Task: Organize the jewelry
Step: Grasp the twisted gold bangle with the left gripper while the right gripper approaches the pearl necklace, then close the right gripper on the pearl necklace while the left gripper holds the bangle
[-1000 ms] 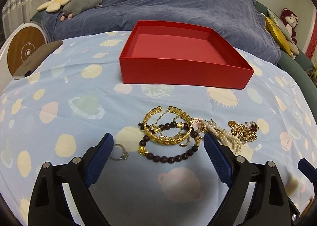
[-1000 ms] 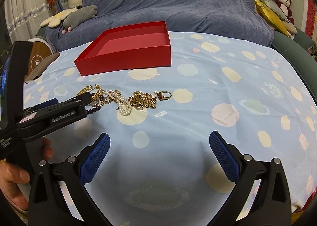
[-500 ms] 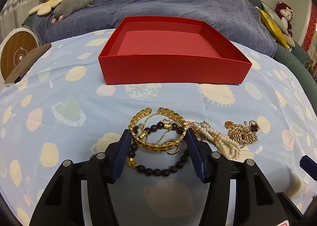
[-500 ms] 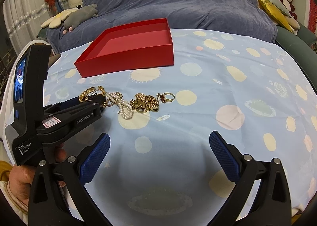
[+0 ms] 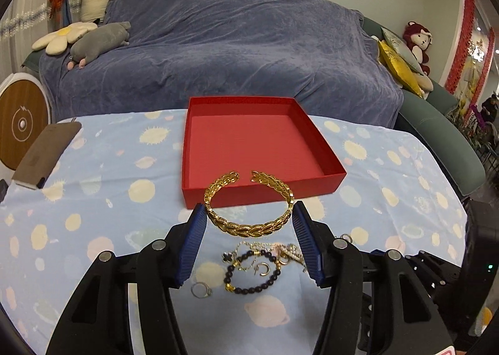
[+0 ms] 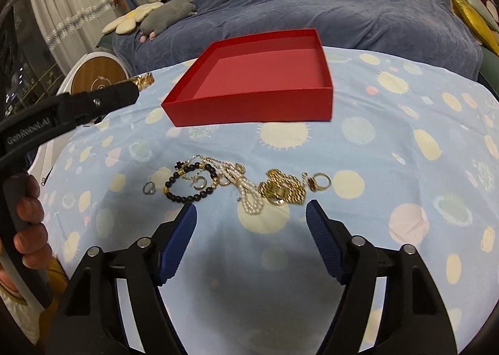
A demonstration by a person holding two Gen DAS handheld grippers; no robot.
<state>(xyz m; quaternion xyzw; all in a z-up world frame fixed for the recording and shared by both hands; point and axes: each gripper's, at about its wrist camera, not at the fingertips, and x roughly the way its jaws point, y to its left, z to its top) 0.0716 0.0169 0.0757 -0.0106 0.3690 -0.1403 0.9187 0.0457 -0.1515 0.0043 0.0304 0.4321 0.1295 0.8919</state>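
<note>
My left gripper (image 5: 249, 214) is shut on a gold leaf-pattern bangle (image 5: 246, 224) and holds it in the air in front of the empty red box (image 5: 249, 143). The bangle's tip (image 6: 145, 80) shows in the right wrist view left of the box (image 6: 259, 87). The other jewelry lies on the cloth below: a dark bead bracelet (image 6: 187, 186), a pearl strand (image 6: 249, 196), a gold chain heap (image 6: 280, 191), a red-stone ring (image 6: 318, 182) and a small silver ring (image 6: 149, 188). My right gripper (image 6: 251, 218) is open and empty, just in front of the pile.
The table has a pale blue spotted cloth (image 6: 389, 136). A brown flat object (image 5: 46, 152) lies at its left edge. A sofa under a blue cover (image 5: 234, 52) with soft toys stands behind. A round white and wood device (image 5: 21, 124) is at the left.
My left gripper closed on the gold bangle and lifted it off the pile toward the red box. My right gripper moved closer to the pile and narrowed a little.
</note>
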